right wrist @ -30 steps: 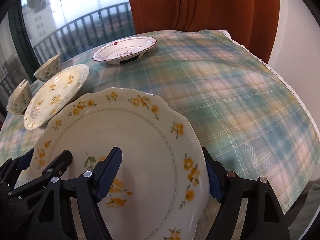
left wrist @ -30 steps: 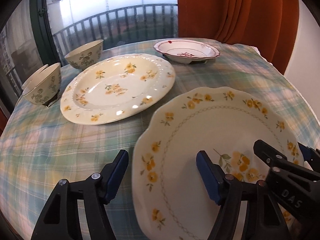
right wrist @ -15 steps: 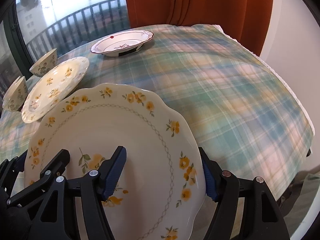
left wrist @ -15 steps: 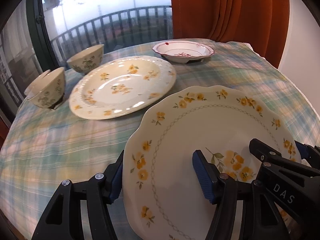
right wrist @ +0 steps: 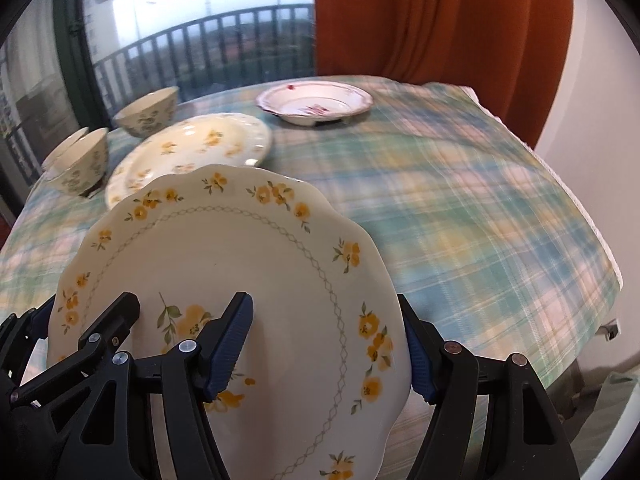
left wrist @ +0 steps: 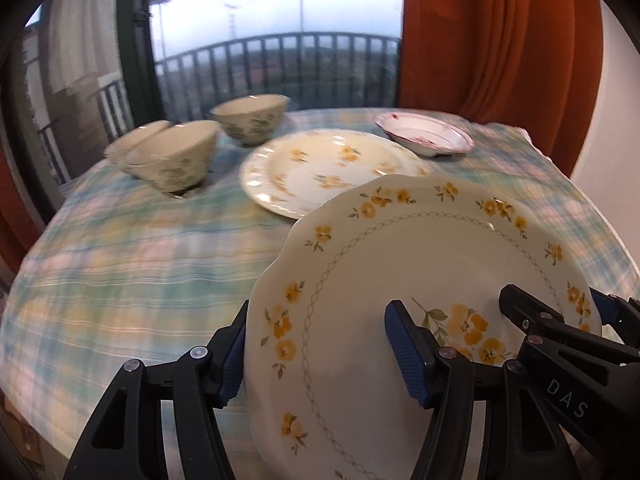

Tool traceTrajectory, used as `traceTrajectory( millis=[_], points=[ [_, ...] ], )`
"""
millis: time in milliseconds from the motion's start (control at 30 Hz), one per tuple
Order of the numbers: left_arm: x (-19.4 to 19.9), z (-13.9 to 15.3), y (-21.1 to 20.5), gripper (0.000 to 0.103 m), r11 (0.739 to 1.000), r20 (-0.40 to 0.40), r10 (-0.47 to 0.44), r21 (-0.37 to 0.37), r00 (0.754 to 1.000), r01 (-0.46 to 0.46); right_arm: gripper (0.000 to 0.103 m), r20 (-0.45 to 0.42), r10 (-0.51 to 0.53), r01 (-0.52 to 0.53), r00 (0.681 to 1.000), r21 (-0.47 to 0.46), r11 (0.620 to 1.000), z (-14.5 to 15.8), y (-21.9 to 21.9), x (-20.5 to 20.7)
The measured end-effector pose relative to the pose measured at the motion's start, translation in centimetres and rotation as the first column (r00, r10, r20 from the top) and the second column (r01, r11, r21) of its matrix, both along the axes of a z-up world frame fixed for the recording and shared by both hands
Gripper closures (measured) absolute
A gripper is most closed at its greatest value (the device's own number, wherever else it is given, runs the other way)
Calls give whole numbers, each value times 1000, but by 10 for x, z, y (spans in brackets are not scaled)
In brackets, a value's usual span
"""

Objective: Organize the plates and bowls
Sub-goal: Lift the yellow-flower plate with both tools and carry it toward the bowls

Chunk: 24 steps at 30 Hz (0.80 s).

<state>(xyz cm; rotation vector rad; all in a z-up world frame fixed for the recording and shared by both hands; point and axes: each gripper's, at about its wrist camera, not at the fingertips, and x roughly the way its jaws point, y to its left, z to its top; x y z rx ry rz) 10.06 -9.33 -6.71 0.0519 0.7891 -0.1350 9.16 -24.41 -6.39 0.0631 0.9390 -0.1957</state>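
Left wrist view: the left gripper [left wrist: 320, 344] straddles the near-left rim of the scalloped plate [left wrist: 420, 272], one blue pad under the rim and the other on the plate's face; whether the pads actually press the plate cannot be told. The plate is tilted, raised above the plaid tablecloth [left wrist: 132, 264]. The right gripper [left wrist: 560, 316] reaches onto the same plate from the right side, its jaws straddling that rim. Beyond the scalloped plate lies the round flowered plate [left wrist: 320, 168], its near edge hidden behind the scalloped plate's far rim. Left of the round plate stand nested bowls [left wrist: 176, 156], with a single bowl [left wrist: 252, 120] behind them. The red-trimmed dish [left wrist: 424, 140] sits to the far right of the round plate, before the orange curtain [left wrist: 500, 40].

Right wrist view: the right gripper [right wrist: 328, 340] spans the scalloped plate's [right wrist: 248, 264] right rim, one pad on top, one outside the edge. The left gripper [right wrist: 84, 320] holds the opposite rim. The round flowered plate [right wrist: 192, 148], bowls [right wrist: 80, 160] and red-trimmed dish [right wrist: 316, 100] lie beyond on the tablecloth [right wrist: 460, 200].
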Motion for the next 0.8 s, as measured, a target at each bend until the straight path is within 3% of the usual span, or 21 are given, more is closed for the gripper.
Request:
traceTrajectory(
  millis=[433,800],
  points=[
    [-11,6,94,39,990,36,141,-26,989,-140,30,14,141,-141,990,22,990,7,94,7],
    [-4,-4,164,39,973,1,226,-44,974,-226,30,-22,240,-239,970,36,970,-2,165,22]
  ],
)
